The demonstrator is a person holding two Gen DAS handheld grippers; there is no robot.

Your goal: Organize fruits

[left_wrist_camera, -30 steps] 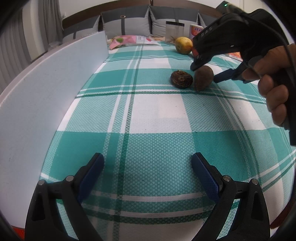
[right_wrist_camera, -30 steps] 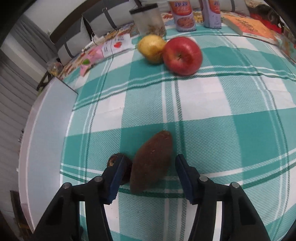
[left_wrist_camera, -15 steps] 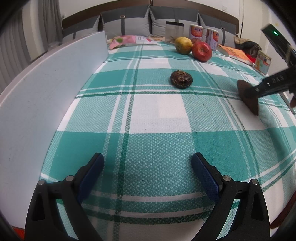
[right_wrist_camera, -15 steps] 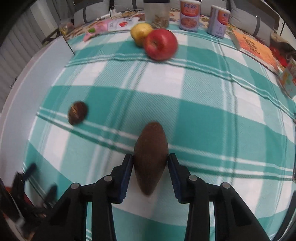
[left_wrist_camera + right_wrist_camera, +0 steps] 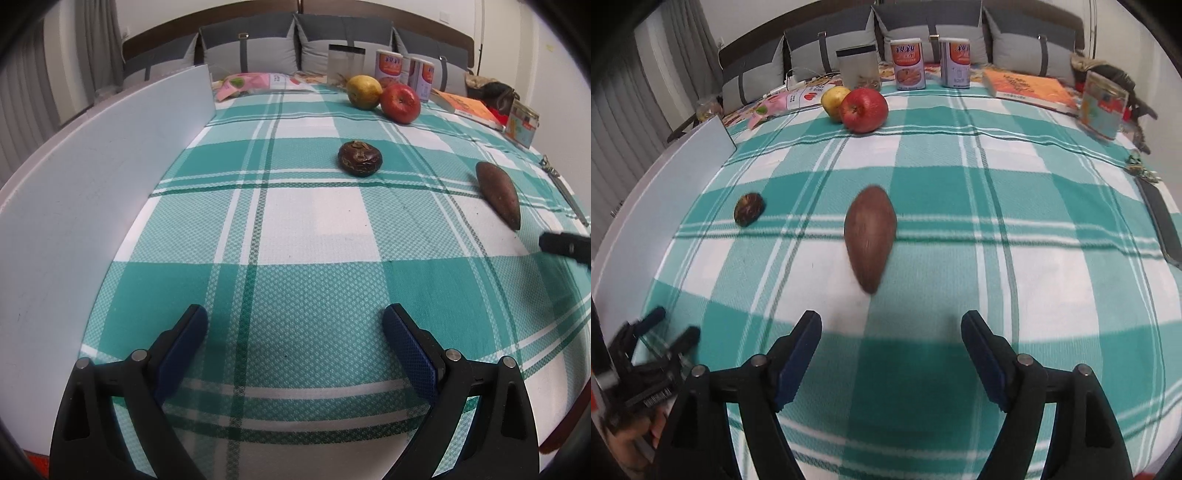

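A long brown pointed fruit (image 5: 871,236) lies on the green checked cloth just ahead of my open, empty right gripper (image 5: 890,343); it also shows in the left wrist view (image 5: 499,192). A small dark round fruit (image 5: 359,158) lies mid-table, to the left of it in the right wrist view (image 5: 748,209). A red apple (image 5: 400,102) and a yellow pear (image 5: 364,91) touch each other at the far side. My left gripper (image 5: 295,339) is open and empty near the front edge, seen too at the lower left of the right wrist view (image 5: 661,332).
A white board (image 5: 92,177) stands along the left side. Two cans (image 5: 910,64), a clear jar (image 5: 857,66), snack packets (image 5: 255,81), an orange book (image 5: 1027,88), a small box (image 5: 1102,107) and keys with a dark strap (image 5: 1156,214) line the far and right edges.
My right gripper carried the long brown fruit away from the dark round fruit to the right, set it on the cloth, opened and drew back. My left gripper has not moved.
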